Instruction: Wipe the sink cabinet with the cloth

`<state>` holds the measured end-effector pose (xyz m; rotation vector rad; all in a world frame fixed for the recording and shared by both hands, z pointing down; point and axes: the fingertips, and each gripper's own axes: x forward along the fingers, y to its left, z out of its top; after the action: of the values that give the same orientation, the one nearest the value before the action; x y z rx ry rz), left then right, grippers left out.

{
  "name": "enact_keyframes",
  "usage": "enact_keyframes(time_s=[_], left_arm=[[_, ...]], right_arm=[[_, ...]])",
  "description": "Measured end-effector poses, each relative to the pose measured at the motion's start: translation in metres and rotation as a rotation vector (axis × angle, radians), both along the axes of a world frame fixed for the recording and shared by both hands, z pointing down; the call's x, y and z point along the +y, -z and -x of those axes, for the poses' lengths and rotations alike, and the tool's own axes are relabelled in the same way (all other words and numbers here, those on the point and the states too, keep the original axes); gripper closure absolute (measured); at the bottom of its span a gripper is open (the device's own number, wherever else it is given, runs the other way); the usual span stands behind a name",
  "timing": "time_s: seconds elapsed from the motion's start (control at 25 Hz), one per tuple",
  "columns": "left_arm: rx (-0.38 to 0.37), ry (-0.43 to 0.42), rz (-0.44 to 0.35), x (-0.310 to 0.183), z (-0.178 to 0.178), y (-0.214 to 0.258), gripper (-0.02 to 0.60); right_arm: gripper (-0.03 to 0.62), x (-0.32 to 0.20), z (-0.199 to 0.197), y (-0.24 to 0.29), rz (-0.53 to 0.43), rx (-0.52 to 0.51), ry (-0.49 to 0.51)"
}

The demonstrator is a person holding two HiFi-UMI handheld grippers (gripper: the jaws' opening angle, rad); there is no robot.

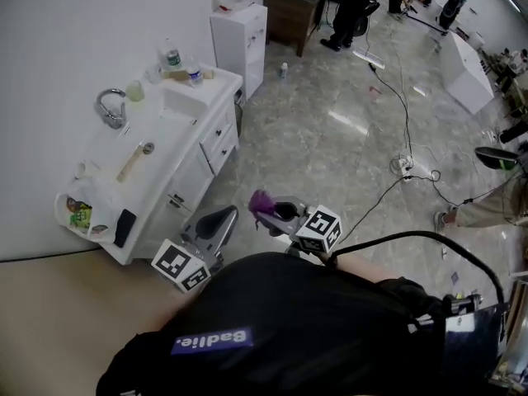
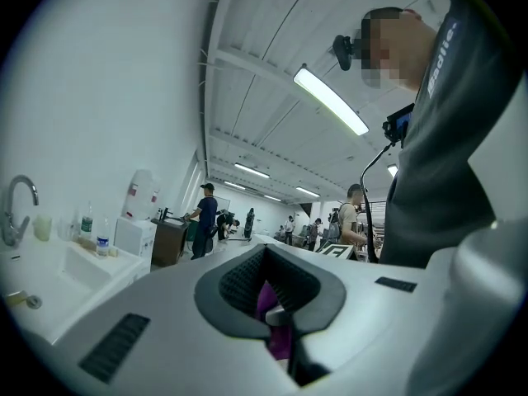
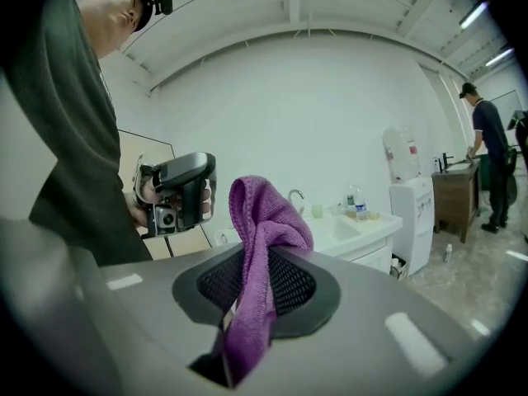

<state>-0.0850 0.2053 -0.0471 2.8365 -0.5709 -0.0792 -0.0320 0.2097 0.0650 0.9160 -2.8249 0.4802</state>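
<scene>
Cloth (image 3: 264,221): one, pinched in right claw (image 3: 256,283); left claw (image 2: 268,283) closed, empty; two bottles (image 1: 173,58) on sink cabinet (image 1: 198,167).

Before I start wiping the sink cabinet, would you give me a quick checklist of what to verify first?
1. Cloth gripped: ok. The purple cloth is clamped in the jaws of the right gripper.
2. Cloth spread for wiping: not ok. It stands bunched in a folded loop.
3. Spare left gripper free: ok. Its jaws sit together with nothing clamped.
4. Contact with the sink cabinet: not ok. Both grippers are held apart from it, near the person's body.
5. Cabinet top clear: not ok. Two bottles stand on it.
</scene>
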Motion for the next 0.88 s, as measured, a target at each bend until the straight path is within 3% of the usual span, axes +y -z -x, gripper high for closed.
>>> enact_keyframes(time_s=[0.28,0.88], left_arm=[[0.023,-0.014,-0.026,0.019,-0.046,0.011,0.577],[-0.016,-0.022,0.002,0.031,-0.067,-0.011,0.577]], right_arm=[[0.523,0.025,-0.037,0.059,-0.118,-0.059,0.019],[0.525,0.037,-0.046,0.055,-0.096,-0.101,0.036]])
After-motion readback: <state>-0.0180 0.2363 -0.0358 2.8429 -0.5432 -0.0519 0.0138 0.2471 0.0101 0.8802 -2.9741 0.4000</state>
